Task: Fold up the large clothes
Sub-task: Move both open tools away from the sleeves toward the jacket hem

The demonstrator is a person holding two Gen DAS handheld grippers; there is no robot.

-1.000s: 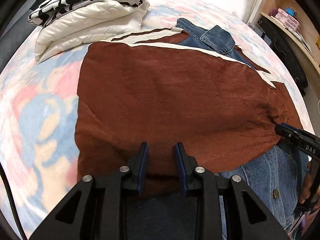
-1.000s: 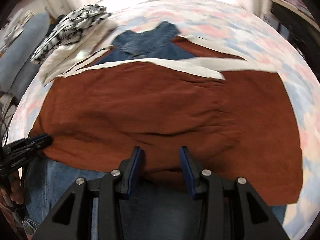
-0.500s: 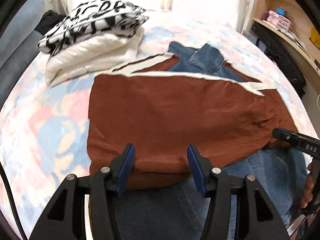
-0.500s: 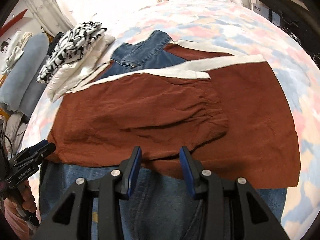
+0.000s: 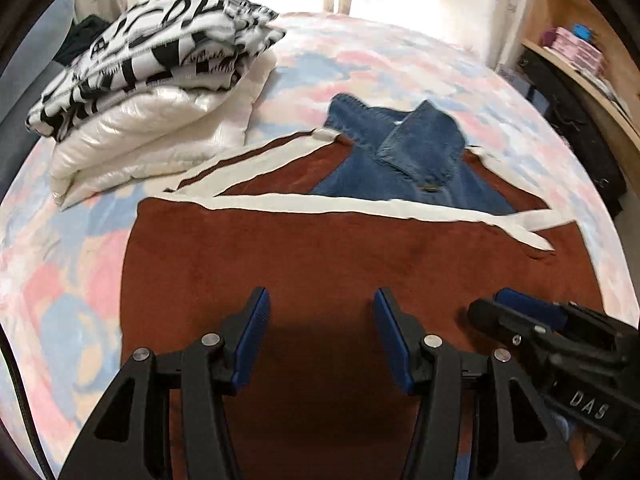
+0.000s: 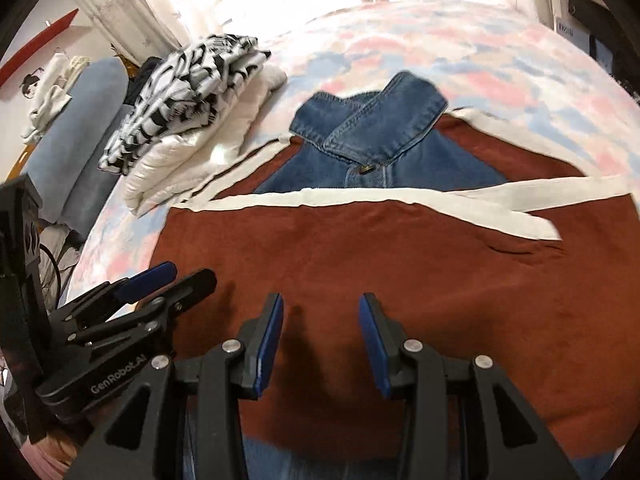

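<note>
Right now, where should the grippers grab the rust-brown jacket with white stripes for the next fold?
Probably the rust-brown jacket with white stripes is best taken at its near hem, from the near side. It lies flat, sleeves folded in over the denim lining. Left gripper and right gripper hover open above it.

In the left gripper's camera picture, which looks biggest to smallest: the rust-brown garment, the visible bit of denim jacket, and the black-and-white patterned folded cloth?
1. Rust-brown garment, by far the largest.
2. Black-and-white patterned cloth.
3. Visible denim jacket part.

The last two look close in size; the cloth lies farther from the camera, so their order is unsure.
</note>
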